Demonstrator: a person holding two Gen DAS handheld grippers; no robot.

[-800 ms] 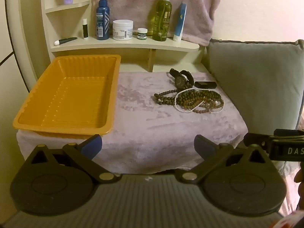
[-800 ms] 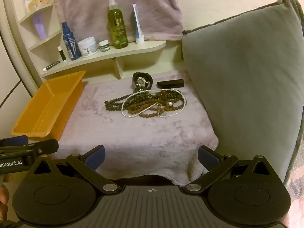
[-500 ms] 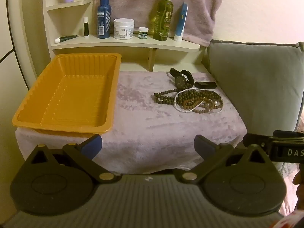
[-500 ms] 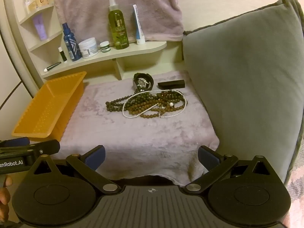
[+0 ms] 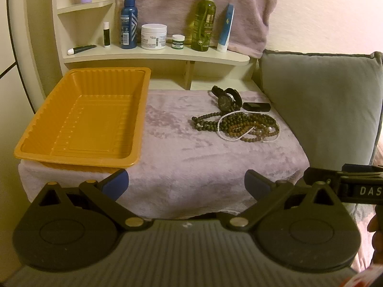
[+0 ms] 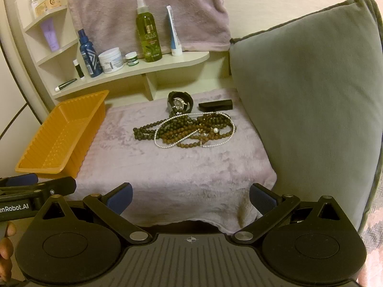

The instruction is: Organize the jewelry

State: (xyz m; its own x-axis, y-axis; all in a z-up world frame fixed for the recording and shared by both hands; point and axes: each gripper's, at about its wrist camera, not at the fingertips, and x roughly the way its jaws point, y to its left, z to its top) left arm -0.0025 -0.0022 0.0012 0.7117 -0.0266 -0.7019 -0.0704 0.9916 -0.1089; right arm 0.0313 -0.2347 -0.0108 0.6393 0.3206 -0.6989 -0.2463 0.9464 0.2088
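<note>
Both the left gripper [image 5: 186, 183] and right gripper [image 6: 190, 195] hang back with jaws wide and empty, probably because the bead necklaces [image 6: 189, 131] and watch [image 6: 180, 104] sit tangled on the worktop [image 6: 167, 167], well apart from the empty orange tray [image 5: 81, 119].

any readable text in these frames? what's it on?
"OLIVE": green bottle
"DAS", cut off at the edge: right hand-held gripper, seen from the left wrist
"enRobot.AI", cut off: left hand-held gripper, seen from the right wrist
Blue bottle, white jar, small jar: labels too blurred to read
</note>
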